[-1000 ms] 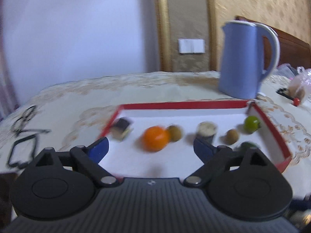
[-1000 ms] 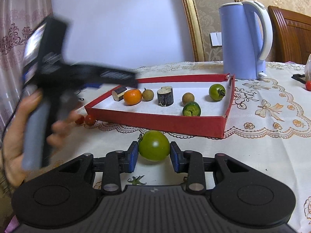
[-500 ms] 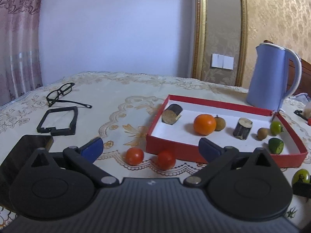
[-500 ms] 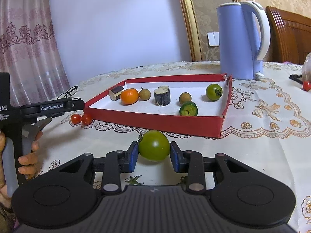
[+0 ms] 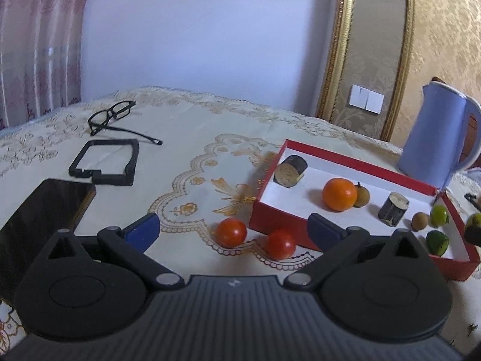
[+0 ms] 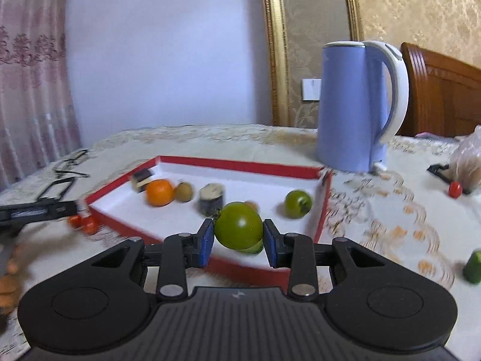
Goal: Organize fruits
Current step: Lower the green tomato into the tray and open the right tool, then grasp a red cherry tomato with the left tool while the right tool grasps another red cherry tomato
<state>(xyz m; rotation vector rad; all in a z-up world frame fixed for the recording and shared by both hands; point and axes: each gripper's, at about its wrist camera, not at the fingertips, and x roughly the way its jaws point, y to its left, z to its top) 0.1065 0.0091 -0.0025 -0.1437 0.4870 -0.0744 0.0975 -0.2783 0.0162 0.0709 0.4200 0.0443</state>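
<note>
My right gripper (image 6: 238,242) is shut on a green tomato (image 6: 238,225) and holds it above the near wall of the red tray (image 6: 240,164). The tray holds an orange (image 6: 160,192), a smaller green tomato (image 6: 298,204), brown fruits and dark cut pieces. My left gripper (image 5: 231,231) is open and empty, just behind two red tomatoes (image 5: 231,231) (image 5: 280,243) on the cloth beside the tray's (image 5: 270,219) left corner. The orange (image 5: 339,194) shows inside it.
A blue kettle (image 6: 354,105) stands behind the tray. Black glasses (image 5: 115,117), a black frame (image 5: 105,162) and a dark phone (image 5: 39,210) lie at the left. A red cherry tomato (image 6: 455,189), a bag and a green piece (image 6: 473,266) are at the right.
My right gripper has lifted the green tomato off the cloth and carried it up over the tray's near wall. My left gripper has drawn closer to the two red tomatoes.
</note>
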